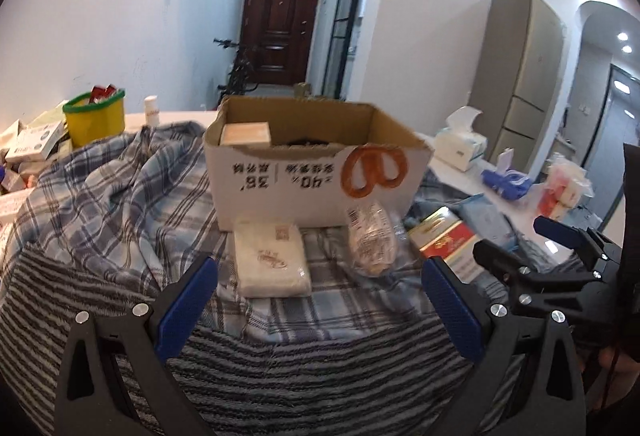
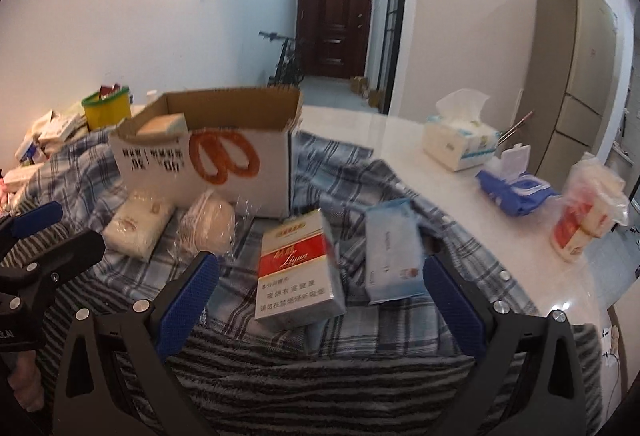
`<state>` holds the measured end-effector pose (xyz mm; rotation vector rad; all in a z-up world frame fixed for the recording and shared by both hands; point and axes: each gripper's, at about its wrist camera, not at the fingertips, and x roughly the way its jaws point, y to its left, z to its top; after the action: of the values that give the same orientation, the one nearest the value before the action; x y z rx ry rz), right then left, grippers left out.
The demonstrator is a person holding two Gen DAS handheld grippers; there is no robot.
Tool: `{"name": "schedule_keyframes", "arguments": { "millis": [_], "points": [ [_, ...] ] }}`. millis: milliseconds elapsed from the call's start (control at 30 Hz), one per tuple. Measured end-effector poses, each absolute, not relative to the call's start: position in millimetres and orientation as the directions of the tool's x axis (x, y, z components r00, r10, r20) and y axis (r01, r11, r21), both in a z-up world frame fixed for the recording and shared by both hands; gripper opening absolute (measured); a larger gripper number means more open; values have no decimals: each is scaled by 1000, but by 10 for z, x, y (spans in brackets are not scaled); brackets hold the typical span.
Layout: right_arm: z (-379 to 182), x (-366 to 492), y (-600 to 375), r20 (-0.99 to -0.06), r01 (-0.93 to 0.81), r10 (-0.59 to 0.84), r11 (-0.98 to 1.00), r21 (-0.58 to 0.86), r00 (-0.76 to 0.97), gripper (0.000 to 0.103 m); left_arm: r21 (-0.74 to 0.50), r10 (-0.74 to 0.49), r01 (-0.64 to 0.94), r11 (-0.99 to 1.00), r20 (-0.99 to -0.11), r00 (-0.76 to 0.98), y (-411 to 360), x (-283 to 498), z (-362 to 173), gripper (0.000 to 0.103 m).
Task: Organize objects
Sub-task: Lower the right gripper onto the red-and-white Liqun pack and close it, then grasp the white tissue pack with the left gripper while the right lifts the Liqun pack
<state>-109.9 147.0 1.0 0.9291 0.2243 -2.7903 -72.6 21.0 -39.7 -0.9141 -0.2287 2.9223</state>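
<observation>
Two hand-held grippers, left (image 1: 320,300) and right (image 2: 320,296), are hovering spread wide and empty over packets before the cardboard box (image 1: 316,171).

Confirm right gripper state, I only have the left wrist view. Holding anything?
Observer: No. The right gripper has its jaws wide open with nothing held.
Operator: What's in front of it?
Observer: A red-and-white cigarette box lies flat on the plaid cloth, just ahead of the open jaws.
Operator: Anything to the right of that box?
Observer: A light blue soft pack lies beside it on the same cloth, shown whole in the right wrist view.
</observation>
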Motion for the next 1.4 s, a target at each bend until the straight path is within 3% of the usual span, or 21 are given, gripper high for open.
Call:
{"name": "schedule_keyframes", "arguments": {
  "millis": [300,533,633,733,800,1033,1400],
  "points": [
    [-308,-1341,1304,-730,302,-114,-944,-132,-673,94,-202,115,9,-979,-590,-799,119,-817,-473,103],
    [-383,-1393,1222,-761,321,-84,-932,-168,-643,86,-201,121,-1,-980,-589,-799,126,-807,-479,103],
    [-415,-1411,1206,-774,332,-84,-928,-169,-628,76,-206,124,0,-979,-589,-799,127,-805,-483,103],
    [-446,-1419,1179,-783,337,-75,-925,-177,-617,59,-232,139,4,-973,-598,-789,96,-827,-507,103],
    [-451,-1419,1175,-786,340,-75,-923,-178,-614,58,-249,146,8,-969,-596,-790,71,-824,-510,103],
    [-257,-1321,1257,-728,322,-129,-938,-131,-673,58,-233,149,-8,-972,-592,-792,89,-795,-463,103],
    [358,-1071,1257,-561,306,-230,-951,-43,-795,58,-138,88,-14,-990,-553,-828,46,-637,-191,103]
  ]
}}
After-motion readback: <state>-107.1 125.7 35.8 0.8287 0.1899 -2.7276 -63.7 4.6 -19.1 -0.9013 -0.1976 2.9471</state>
